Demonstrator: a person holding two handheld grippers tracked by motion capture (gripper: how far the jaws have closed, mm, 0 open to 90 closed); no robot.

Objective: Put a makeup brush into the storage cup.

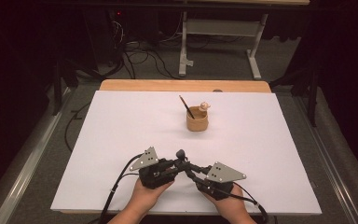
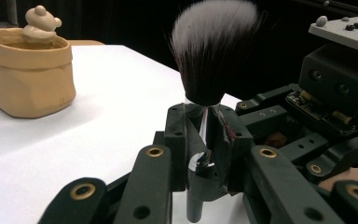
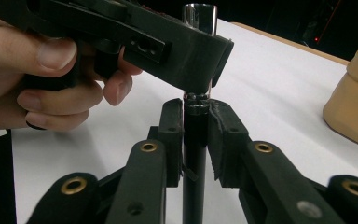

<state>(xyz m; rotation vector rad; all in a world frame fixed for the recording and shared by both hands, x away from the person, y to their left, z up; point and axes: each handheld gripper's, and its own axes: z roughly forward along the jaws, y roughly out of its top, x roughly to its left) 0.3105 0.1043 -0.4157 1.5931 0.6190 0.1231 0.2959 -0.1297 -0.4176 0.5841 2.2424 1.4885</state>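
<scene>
Your two hands come in from the near edge of the table, close together, each wrapped round the body of its tool. Your left hand (image 1: 145, 195) angles its left gripper (image 1: 181, 161) inward and to the right; your right hand (image 1: 228, 205) angles the right gripper (image 1: 189, 171) inward and to the left — so the two sets of jaws meet between your hands, the left just above the right. Both are clamped tight on the same upright brush (image 2: 213, 51): the left pinches the silvery collar under the bristles, the right the dark handle (image 3: 195, 140) below — pads pressing on either side.
</scene>
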